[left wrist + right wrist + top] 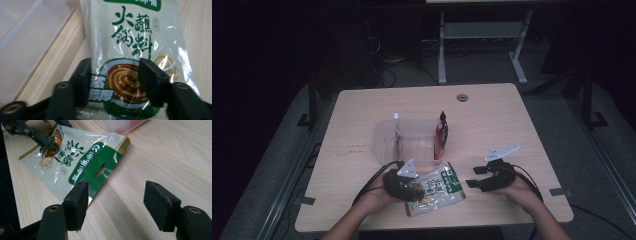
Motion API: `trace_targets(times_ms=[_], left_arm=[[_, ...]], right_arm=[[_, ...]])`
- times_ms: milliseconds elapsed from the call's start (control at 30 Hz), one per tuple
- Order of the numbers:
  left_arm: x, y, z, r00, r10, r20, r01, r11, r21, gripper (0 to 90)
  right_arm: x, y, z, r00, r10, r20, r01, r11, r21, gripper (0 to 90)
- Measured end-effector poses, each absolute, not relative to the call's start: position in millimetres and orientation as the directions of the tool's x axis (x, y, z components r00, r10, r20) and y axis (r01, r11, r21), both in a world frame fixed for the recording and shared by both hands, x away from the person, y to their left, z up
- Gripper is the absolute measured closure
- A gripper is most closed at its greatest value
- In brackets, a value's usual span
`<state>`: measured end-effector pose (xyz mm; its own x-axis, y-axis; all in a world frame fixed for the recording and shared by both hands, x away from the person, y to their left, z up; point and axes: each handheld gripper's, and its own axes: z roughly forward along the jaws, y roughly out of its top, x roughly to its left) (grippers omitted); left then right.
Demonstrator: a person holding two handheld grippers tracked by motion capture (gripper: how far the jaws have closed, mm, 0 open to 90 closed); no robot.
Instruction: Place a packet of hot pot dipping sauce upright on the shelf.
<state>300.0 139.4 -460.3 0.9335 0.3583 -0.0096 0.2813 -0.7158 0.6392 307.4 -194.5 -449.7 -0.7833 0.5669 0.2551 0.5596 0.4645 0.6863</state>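
A white and green sauce pouch (439, 187) lies flat near the table's front edge, its green hang-hole end toward the right. My left gripper (414, 190) sits on its left end. In the left gripper view the two black jaws (113, 75) bear on the pouch (130, 32) from both sides, over the brown swirl picture, and the film bulges between them. My right gripper (475, 176) rests just right of the pouch with its jaws apart. In the right gripper view nothing lies between them (116, 195), and the pouch's green end (95, 165) is beside the left pad.
A clear plastic bin (382, 145) stands behind the pouch at mid-table. A red packet (441, 135) leans upright against its right wall and a thin pale item (398, 132) stands at its left. A round cable hole (462, 97) is at the back edge.
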Motion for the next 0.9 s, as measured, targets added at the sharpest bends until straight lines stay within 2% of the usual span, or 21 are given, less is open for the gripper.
trace_targets(times_ms=[133,367,533,900], left_arm=[[301.0,141.2,-459.7,0.932,0.362,-0.012,0.285,-0.712,0.642,68.4],[302.2,142.6,-457.8,0.93,0.364,-0.043,0.303,-0.697,0.65,84.7],[304.9,145.3,-456.2,0.928,0.362,-0.086,0.327,-0.683,0.653,89.1],[301.8,159.1,-441.7,0.927,0.355,-0.122,0.336,-0.635,0.695,90.0]], right_arm=[[307.1,-194.0,-449.7,-0.786,0.564,0.254,0.557,0.468,0.686,36.1],[308.6,-195.6,-448.9,-0.784,0.565,0.258,0.559,0.461,0.689,36.1],[308.8,-196.9,-448.9,-0.785,0.563,0.258,0.556,0.457,0.694,36.1],[308.9,-201.6,-444.3,-0.791,0.534,0.298,0.554,0.421,0.718,34.4]])
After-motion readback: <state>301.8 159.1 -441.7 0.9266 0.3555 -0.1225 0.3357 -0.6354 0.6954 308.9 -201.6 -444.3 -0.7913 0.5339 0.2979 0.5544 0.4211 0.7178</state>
